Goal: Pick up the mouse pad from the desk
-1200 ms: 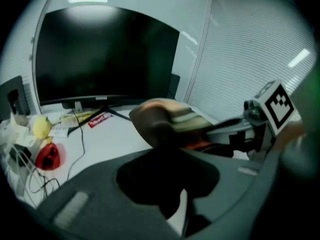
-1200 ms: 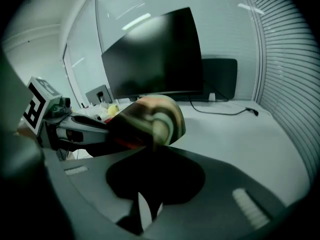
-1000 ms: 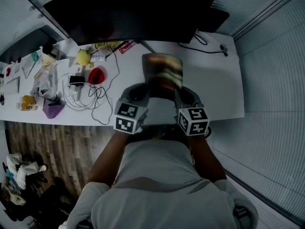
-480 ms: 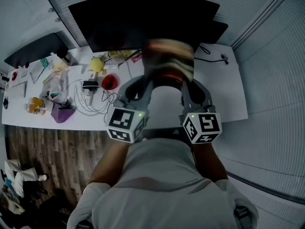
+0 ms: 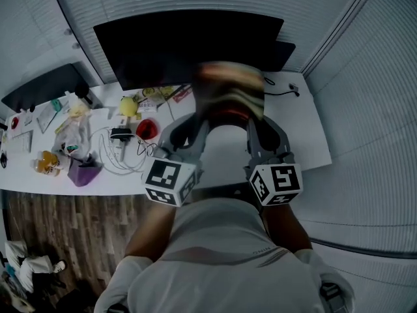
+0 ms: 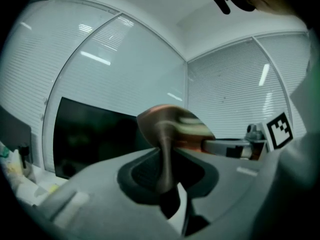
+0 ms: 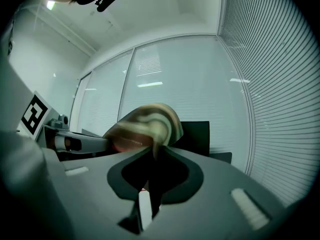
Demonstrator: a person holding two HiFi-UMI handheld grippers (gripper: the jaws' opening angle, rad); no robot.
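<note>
While a person stood over a white desk [image 5: 296, 132], the head view showed the mouse pad [image 5: 231, 90] held clear of the desktop in front of a black monitor [image 5: 182, 44]. The left gripper [image 5: 201, 117] and the right gripper [image 5: 251, 119] each pinched one end of the pad's lower edge. That edge ran side to side between them, and the pad rose above the jaws with its patterned face toward the camera. Blur left its long axis unsettled. White cables [image 5: 114, 143], a red object [image 5: 146, 129], a yellow object [image 5: 129, 105] and a purple object [image 5: 83, 172] lay on the desk well to the left of the grippers.

Seen from the left gripper view, the left gripper [image 6: 166, 181] had its jaws closed tight on the mouse pad [image 6: 172, 126]. The pad stood edge-on and upright between them, then curled over toward the right gripper [image 6: 235, 147]. That gripper's marker cube [image 6: 279, 129] showed beyond, against window blinds [image 6: 235, 94].

Seen from the right gripper view, the right gripper [image 7: 152, 179] was likewise clamped on the pad's edge, its jaws nearly together. The mouse pad [image 7: 145, 126] rose from the jaws and bowed left toward the left gripper [image 7: 75, 143], with the monitor [image 7: 196, 131] behind it.
</note>
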